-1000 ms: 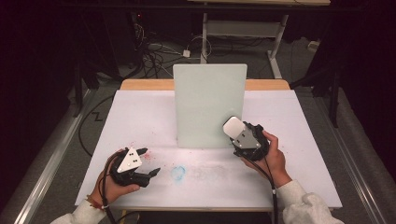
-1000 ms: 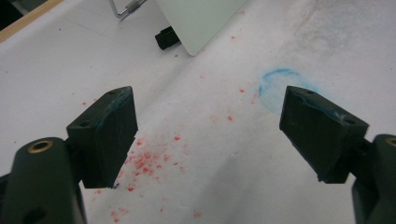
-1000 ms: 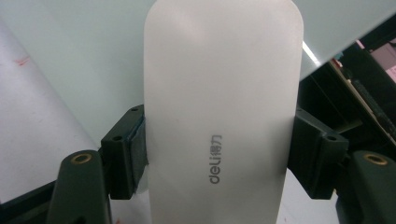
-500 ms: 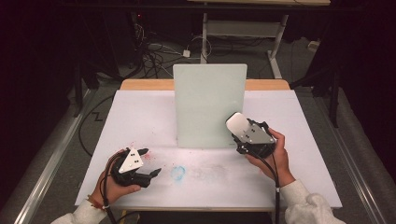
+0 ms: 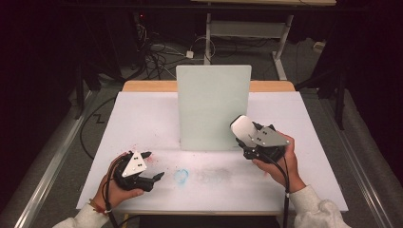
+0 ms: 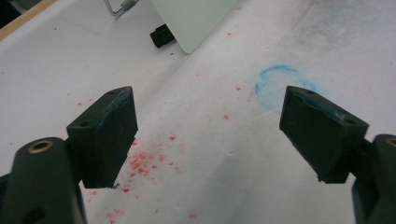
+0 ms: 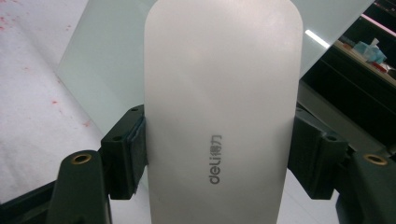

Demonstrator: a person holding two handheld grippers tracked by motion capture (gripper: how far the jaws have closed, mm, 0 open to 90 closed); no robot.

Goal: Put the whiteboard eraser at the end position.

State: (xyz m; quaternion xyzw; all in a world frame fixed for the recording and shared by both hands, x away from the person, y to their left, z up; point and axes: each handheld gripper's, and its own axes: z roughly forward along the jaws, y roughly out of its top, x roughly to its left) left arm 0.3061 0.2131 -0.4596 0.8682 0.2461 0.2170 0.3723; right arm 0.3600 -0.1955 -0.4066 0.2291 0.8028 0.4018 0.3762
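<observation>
A pale green board (image 5: 214, 107) stands upright in the middle of the white table (image 5: 142, 118). My right gripper (image 5: 246, 138) is shut on a white, rounded eraser (image 5: 241, 127) marked "deli" (image 7: 219, 93), held just in front of the board's lower right corner. In the right gripper view the jaws clamp the eraser's two long sides, with the board (image 7: 107, 56) close behind. My left gripper (image 5: 156, 164) hovers open and empty over the table's front left. Its jaws (image 6: 210, 121) stand wide apart above red specks (image 6: 144, 161), near a blue chalky ring (image 6: 280, 86).
A grey smudge (image 5: 216, 175) lies on the table right of the blue ring (image 5: 181, 175). A black foot (image 6: 161, 35) props the board's base. Cables and table legs (image 5: 209, 28) occupy the dark floor behind. The wooden table edge (image 5: 147, 86) runs along the back.
My right gripper has shifted slightly right and turned a little with the eraser, staying by the board. The left gripper has barely moved.
</observation>
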